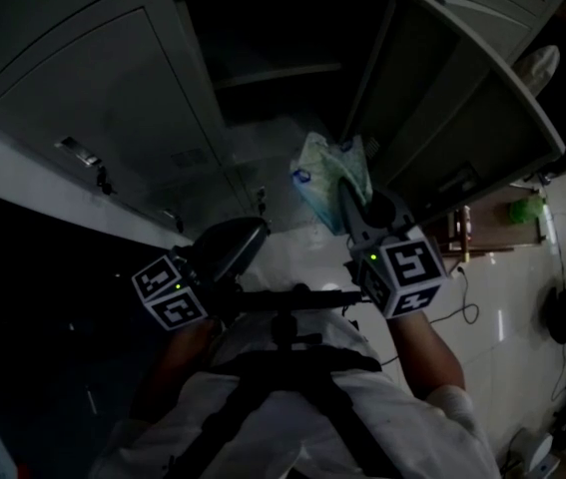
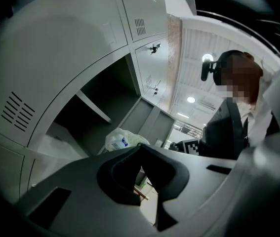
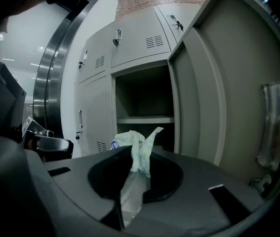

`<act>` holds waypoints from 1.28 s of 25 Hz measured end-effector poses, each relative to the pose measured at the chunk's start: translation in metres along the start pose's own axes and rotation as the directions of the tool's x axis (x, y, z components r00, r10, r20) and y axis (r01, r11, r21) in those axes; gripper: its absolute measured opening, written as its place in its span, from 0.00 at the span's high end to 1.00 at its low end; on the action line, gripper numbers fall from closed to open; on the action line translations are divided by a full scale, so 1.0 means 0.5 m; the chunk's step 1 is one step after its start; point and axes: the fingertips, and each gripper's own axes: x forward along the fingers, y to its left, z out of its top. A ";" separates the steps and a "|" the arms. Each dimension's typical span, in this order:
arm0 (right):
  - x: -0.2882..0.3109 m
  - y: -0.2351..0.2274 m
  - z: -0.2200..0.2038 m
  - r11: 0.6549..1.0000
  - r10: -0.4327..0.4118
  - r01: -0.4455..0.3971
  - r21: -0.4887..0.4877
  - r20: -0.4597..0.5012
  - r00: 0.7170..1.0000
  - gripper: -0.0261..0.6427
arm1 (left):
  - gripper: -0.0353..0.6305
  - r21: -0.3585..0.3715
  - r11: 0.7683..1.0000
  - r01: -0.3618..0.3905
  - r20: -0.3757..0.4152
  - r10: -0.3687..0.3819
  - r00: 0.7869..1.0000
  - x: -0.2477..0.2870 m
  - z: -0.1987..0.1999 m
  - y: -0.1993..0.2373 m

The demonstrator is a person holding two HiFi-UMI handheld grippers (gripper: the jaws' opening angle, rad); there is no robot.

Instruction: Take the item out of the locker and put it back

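Bag [image 1: 330, 176] and open locker [image 1: 278, 74] set the geometry. The crumpled pale plastic bag hangs in the air outside the compartment, near the centre of the head view, with the dark opening straight above it in the frame and the swung-out door [image 1: 462, 118] to the upper right.

In the right gripper view the shelf [image 3: 144, 119] sits just above the bag's topmost fold, so the compartment lies dead ahead along the jaws. The bag's long axis runs roughly in line with those jaws, with its loose end trailing down between them.

The right gripper [image 1: 350, 204] is the one on the job. Its jaws stand nearly closed, pinching a gathered fold of the bag, and most of the plastic bunches beyond the tips.

The left gripper [image 1: 246, 232] sits at the lower left of the head view, apart from the bag. Its jaws are brought together on nothing.

The bag looks fully clear of the locker, so the return is likely a straight push forward onto the shelf.
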 end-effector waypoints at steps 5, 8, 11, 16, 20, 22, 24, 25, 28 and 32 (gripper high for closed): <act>-0.017 0.008 -0.018 1.000 0.006 -0.006 0.015 -0.010 1.000 0.91 | 0.96 -0.013 1.000 0.009 -0.006 -0.009 1.000 0.001 -0.010 -0.009; -0.027 0.014 -0.033 1.000 0.014 -0.013 0.022 -0.022 1.000 0.92 | 0.96 -0.023 1.000 0.009 -0.011 -0.009 1.000 0.000 -0.017 -0.012; -0.034 0.016 -0.050 0.999 0.015 -0.014 0.032 -0.037 0.999 0.92 | 0.96 -0.030 1.000 0.008 -0.013 -0.008 1.000 -0.002 -0.021 -0.011; -0.039 0.018 -0.076 0.999 0.014 -0.011 0.047 -0.057 0.998 0.92 | 0.96 -0.034 0.999 0.001 -0.013 -0.001 1.000 -0.008 -0.027 -0.011; -0.041 0.021 -0.084 0.999 0.013 -0.010 0.051 -0.064 0.998 0.92 | 0.96 -0.039 0.999 -0.007 -0.011 0.007 1.000 -0.015 -0.029 -0.011; -0.042 0.024 -0.084 0.999 0.012 -0.009 0.053 -0.062 0.998 0.93 | 0.96 -0.042 0.999 -0.009 -0.011 0.008 1.000 -0.017 -0.030 -0.011; -0.042 0.026 -0.084 0.999 0.013 -0.010 0.054 -0.061 0.998 0.93 | 0.96 -0.043 0.999 -0.009 -0.012 0.008 1.000 -0.018 -0.031 -0.012; -0.042 0.027 -0.084 0.999 0.014 -0.010 0.053 -0.061 0.998 0.93 | 0.96 -0.044 0.999 -0.009 -0.012 0.008 1.000 -0.019 -0.032 -0.012; -0.044 0.031 -0.086 0.999 0.015 -0.012 0.048 -0.065 0.998 0.94 | 0.96 -0.045 0.999 -0.007 -0.013 0.006 1.000 -0.020 -0.034 -0.012; -0.048 0.033 -0.089 0.999 0.008 -0.005 0.039 -0.068 0.998 0.94 | 0.96 -0.048 0.999 0.000 -0.014 -0.001 1.000 -0.021 -0.037 -0.016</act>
